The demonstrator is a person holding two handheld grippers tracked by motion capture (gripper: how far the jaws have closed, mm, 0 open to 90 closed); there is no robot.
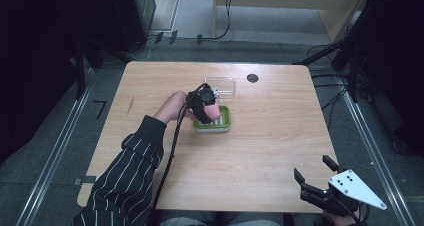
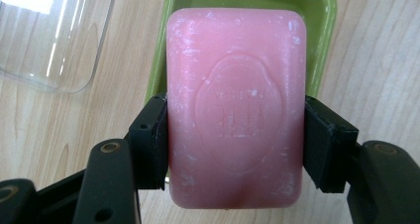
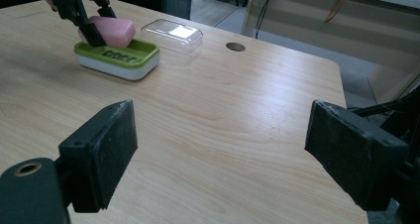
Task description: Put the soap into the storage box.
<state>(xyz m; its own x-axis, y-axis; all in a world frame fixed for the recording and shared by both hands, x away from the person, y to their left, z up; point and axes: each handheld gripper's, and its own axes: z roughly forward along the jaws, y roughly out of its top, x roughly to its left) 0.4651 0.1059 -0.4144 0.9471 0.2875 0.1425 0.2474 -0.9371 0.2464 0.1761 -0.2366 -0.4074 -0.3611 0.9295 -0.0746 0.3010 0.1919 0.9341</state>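
L gripper (image 2: 235, 135) pinches pink soap bar (image 2: 235, 105) by its long sides, just above green soap dish (image 1: 223, 122), clear lid (image 1: 220, 85) beside it. R gripper (image 1: 316, 175) jaws spread wide w/ nothing between, near table (image 1: 270, 136) front-right corner, well apart from dish.

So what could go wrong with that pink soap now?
The pink soap is pinched only at its two sides by the left gripper, so if it is slick it might slide out. It hangs just above the green soap dish; lowered crooked, it might catch the rim or tip the dish. The clear lid lies close behind the dish, so a wide swing could knock it.
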